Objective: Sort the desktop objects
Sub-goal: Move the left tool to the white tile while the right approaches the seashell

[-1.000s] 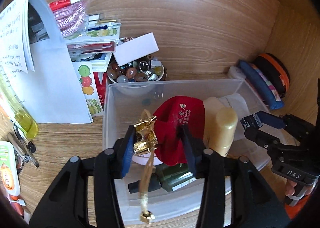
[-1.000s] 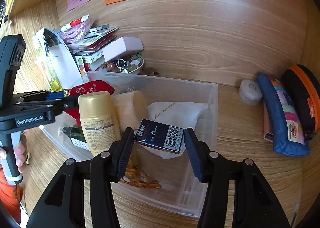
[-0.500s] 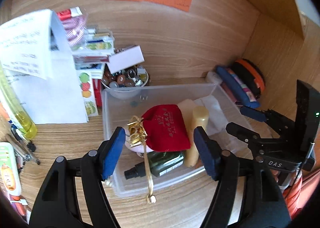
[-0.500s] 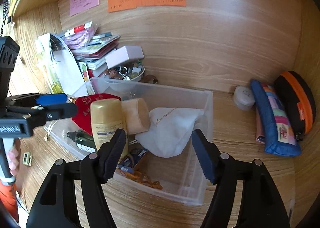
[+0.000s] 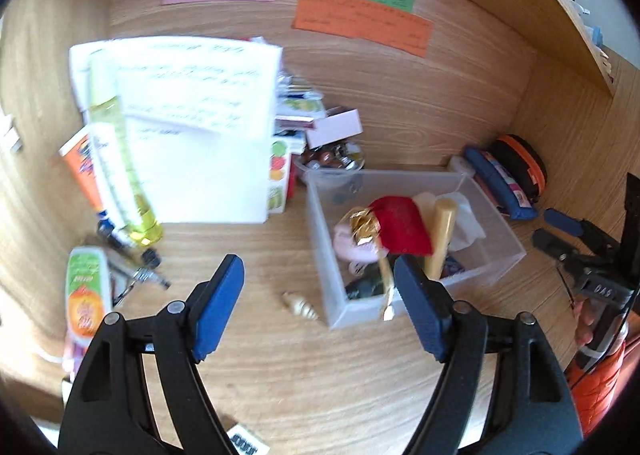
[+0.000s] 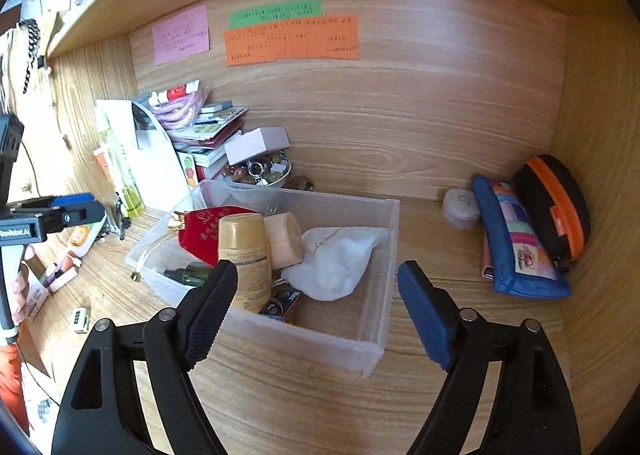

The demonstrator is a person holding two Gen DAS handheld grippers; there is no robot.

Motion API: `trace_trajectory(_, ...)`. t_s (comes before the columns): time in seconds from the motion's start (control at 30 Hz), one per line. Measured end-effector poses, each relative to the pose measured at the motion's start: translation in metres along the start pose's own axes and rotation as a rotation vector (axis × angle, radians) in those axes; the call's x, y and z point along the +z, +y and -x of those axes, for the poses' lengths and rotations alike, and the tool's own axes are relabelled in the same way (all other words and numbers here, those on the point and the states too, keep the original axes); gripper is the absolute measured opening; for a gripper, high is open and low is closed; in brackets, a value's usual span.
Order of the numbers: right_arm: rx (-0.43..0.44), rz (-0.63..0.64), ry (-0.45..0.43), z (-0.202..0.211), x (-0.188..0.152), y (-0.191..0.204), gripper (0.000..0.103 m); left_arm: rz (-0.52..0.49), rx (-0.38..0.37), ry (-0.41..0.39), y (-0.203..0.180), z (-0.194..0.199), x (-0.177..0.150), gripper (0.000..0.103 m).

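Observation:
A clear plastic bin (image 5: 500,267) (image 6: 376,347) stands on the wooden desk. It holds a red pouch (image 5: 402,223) (image 6: 202,227) with a gold ribbon, a gold-capped bottle (image 6: 244,255), a wooden cylinder (image 6: 286,239), a white cloth (image 6: 336,263), a dark green bottle (image 6: 188,273) and a small dark blue box (image 6: 282,303). My left gripper (image 5: 320,303) is open and empty, pulled back left of the bin. My right gripper (image 6: 316,307) is open and empty, in front of the bin.
A small shell (image 5: 300,305) lies left of the bin. White papers (image 5: 192,127), a yellow bottle (image 5: 120,175), tubes (image 5: 86,295) and keys (image 5: 140,267) sit at left. A bowl of beads (image 6: 260,171), blue pencil case (image 6: 516,243), orange-black case (image 6: 556,203) and white round case (image 6: 460,207) stand behind.
Both grippers opened, letting the red pouch and the dark blue box drop into the bin, then pulled back. The left one swung toward the left.

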State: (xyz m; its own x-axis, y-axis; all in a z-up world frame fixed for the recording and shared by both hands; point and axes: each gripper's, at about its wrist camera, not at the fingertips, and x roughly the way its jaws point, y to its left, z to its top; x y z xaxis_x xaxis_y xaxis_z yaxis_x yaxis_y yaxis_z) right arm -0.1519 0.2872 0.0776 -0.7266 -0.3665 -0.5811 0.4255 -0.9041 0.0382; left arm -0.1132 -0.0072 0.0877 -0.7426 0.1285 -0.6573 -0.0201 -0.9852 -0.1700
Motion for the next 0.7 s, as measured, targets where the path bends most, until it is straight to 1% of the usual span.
trace_trajectory(0.07, 0.0, -0.009, -0.003, 0.006, -0.003, 0.0, 0.08, 0.001, 0.019, -0.003, 0.004, 0.008, -0.008, 0.078)
trace_trajectory(0.13, 0.009, -0.021, -0.003, 0.013, -0.007, 0.0, 0.081, 0.003, 0.037, -0.014, 0.007, 0.017, -0.017, 0.081)
trace_trajectory(0.23, 0.025, -0.038, 0.0, 0.021, -0.014, 0.001, 0.081, 0.001, 0.059, -0.014, 0.009, 0.026, -0.029, 0.082)
trace_trajectory(0.27, 0.028, -0.043, 0.0, 0.023, -0.016, 0.002, 0.081, 0.003, 0.066, -0.01, 0.011, 0.028, -0.035, 0.084)
trace_trajectory(0.33, 0.037, -0.052, 0.004, 0.026, -0.023, 0.004, 0.082, 0.008, 0.093, -0.004, 0.013, 0.031, -0.047, 0.092)
trace_trajectory(0.4, 0.058, -0.051, 0.007, 0.029, -0.031, 0.009, 0.082, 0.006, 0.122, 0.003, 0.017, 0.033, -0.06, 0.092)
trace_trajectory(0.43, 0.069, -0.048, 0.013, 0.029, -0.035, 0.013, 0.082, 0.01, 0.148, 0.009, 0.02, 0.035, -0.07, 0.092)
trace_trajectory(0.6, 0.148, 0.013, 0.056, 0.017, -0.053, 0.048, 0.081, 0.014, 0.224, 0.022, 0.027, 0.034, -0.102, 0.092)
trace_trajectory(0.7, 0.176, 0.046, 0.08, 0.007, -0.061, 0.071, 0.081, -0.003, 0.25, 0.052, 0.028, 0.025, -0.12, 0.092)
